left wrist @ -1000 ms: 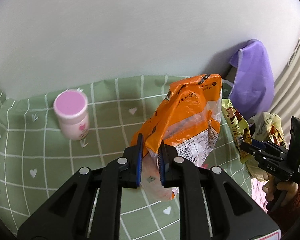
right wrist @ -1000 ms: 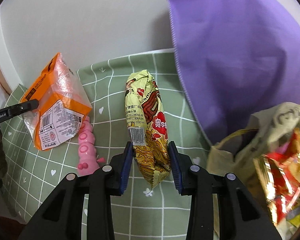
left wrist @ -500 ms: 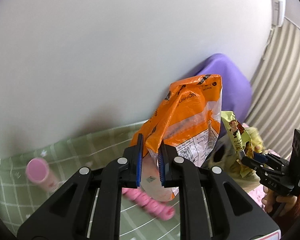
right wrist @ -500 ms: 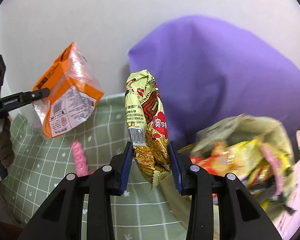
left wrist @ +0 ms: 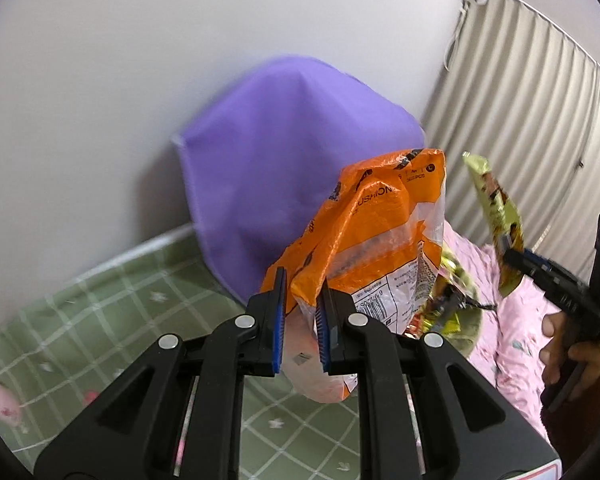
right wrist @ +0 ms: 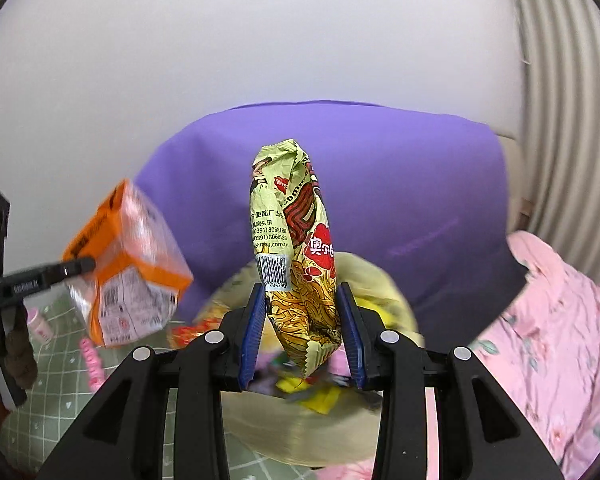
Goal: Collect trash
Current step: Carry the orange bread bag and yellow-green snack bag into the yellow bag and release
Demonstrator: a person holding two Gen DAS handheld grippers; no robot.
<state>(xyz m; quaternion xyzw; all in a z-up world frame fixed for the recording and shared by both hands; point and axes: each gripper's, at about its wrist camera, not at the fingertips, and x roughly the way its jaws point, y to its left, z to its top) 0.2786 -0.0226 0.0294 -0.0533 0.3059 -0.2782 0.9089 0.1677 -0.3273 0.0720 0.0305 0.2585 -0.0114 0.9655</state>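
Observation:
My left gripper [left wrist: 301, 318] is shut on an orange and clear plastic wrapper [left wrist: 380, 236] and holds it up in the air. It also shows in the right wrist view [right wrist: 128, 268], at the left. My right gripper [right wrist: 302, 324] is shut on a yellow-green noodle packet [right wrist: 296, 248] held upright over a pale yellowish trash bag [right wrist: 312, 432] with several wrappers inside. In the left wrist view the noodle packet [left wrist: 496, 216] and right gripper [left wrist: 516, 258] are at the right, above the bag [left wrist: 456, 300].
A purple pillow [right wrist: 400, 184] leans on the white wall behind the bag. A green checked sheet [left wrist: 112, 304] covers the bed. Pink floral bedding [right wrist: 556, 344] lies at the right. A pink caterpillar toy [right wrist: 90, 364] and a pink-lidded jar [right wrist: 38, 322] sit at left. Curtains [left wrist: 540, 120] hang right.
Both grippers have swung right and upward with their wrappers. The trash bag now sits directly under the noodle packet, and the pillow fills the view behind both.

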